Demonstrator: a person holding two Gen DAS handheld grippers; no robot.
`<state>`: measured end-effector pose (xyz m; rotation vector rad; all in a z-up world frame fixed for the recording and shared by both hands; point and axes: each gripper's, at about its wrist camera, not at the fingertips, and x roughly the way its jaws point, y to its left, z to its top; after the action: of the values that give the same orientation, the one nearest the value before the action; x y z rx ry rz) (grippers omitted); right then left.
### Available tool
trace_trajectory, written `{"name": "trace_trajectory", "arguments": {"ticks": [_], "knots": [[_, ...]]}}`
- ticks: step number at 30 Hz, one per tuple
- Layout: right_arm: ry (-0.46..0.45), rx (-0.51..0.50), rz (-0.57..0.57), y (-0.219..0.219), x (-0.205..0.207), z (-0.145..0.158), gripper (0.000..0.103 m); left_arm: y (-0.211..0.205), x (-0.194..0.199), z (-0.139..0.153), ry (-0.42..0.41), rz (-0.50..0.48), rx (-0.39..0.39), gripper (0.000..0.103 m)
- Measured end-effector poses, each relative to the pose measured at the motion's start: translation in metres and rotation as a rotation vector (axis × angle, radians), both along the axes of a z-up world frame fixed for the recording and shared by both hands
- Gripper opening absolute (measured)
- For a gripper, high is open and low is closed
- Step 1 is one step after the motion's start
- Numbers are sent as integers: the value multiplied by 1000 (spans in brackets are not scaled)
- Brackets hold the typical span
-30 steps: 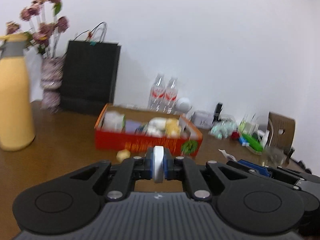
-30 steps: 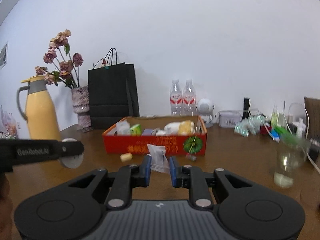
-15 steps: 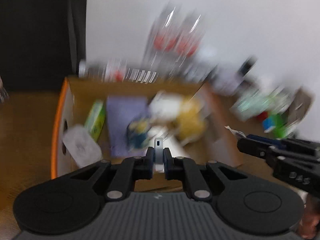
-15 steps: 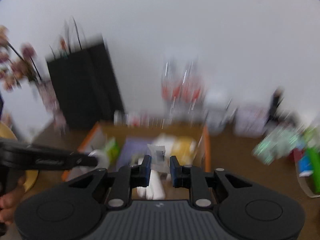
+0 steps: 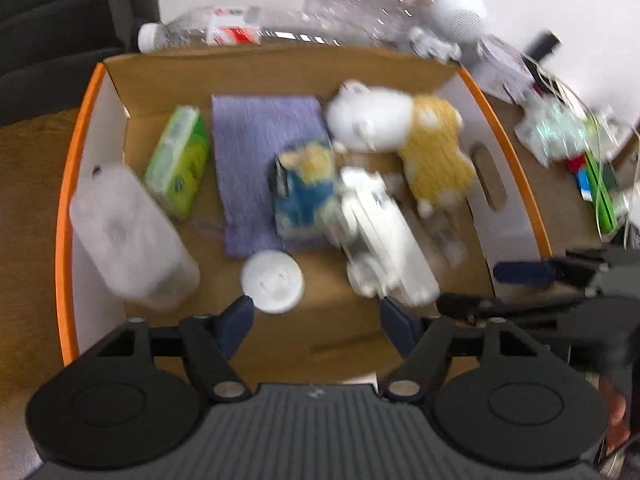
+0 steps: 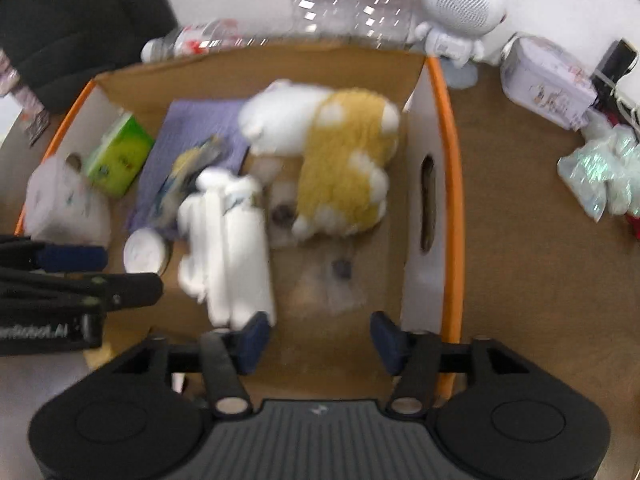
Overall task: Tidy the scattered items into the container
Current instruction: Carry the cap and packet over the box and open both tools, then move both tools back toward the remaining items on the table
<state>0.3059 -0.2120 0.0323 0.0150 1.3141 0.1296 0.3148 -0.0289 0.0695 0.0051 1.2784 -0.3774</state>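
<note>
An orange cardboard box (image 5: pixel 64 216) (image 6: pixel 450 168) lies below both grippers, which point down into it. My left gripper (image 5: pixel 316 322) has its jaws opening, with nothing between the pads. A white round disc (image 5: pixel 272 282) (image 6: pixel 144 254) lies loose on the box floor just beyond the left gripper's left finger. My right gripper (image 6: pixel 319 338) (image 5: pixel 500 288) is opening too. Beyond its fingers a pale, blurred packet (image 6: pixel 332 276) is free of them; whether it is falling or lying on the floor I cannot tell.
The box also holds a white-and-yellow plush toy (image 6: pixel 340 152), a purple cloth (image 5: pixel 260 140), a green tissue pack (image 5: pixel 178 160), a wrapped white roll (image 5: pixel 128 240) and a white bundle (image 6: pixel 228 240). Behind it are water bottles (image 5: pixel 224 32), a white speaker figure (image 6: pixel 460 4) and a tin (image 6: pixel 548 80).
Both grippers swung from level views over the table to pointing down into the box. Each was shut on its item, the disc and the packet; both jaws have opened and let go.
</note>
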Motion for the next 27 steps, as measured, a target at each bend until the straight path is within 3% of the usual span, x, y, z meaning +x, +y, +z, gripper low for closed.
{"name": "trace_trajectory", "arguments": {"ticks": [6, 9, 13, 16, 18, 19, 20, 23, 25, 27], "knots": [[17, -5, -43, 1, -16, 3, 66, 8, -13, -1, 12, 32, 28, 73], [22, -4, -52, 5, -24, 6, 66, 16, -20, 6, -30, 56, 50, 75], [-28, -11, -60, 7, -32, 19, 67, 30, -32, 24, -56, 73, -13, 78], [-78, 12, -50, 10, -44, 38, 68, 36, -49, 43, -114, 70, -1, 80], [-115, 40, -37, 11, -56, 52, 70, 44, -73, 62, -207, 63, -6, 87], [-147, 45, -32, 13, -66, 58, 74, 48, -91, 71, -283, 62, -20, 98], [-197, 45, -21, 15, -78, 65, 81, 54, -118, 76, -387, 66, -38, 103], [-449, 29, 6, 14, -140, 75, 100, 68, -205, 61, -627, 140, -53, 103], [-634, 26, -11, 13, -196, 64, 103, 78, -250, 33, -679, 185, -45, 103], [-765, 61, -23, 9, -249, 34, 103, 84, -282, 0, -657, 240, -29, 103]]}}
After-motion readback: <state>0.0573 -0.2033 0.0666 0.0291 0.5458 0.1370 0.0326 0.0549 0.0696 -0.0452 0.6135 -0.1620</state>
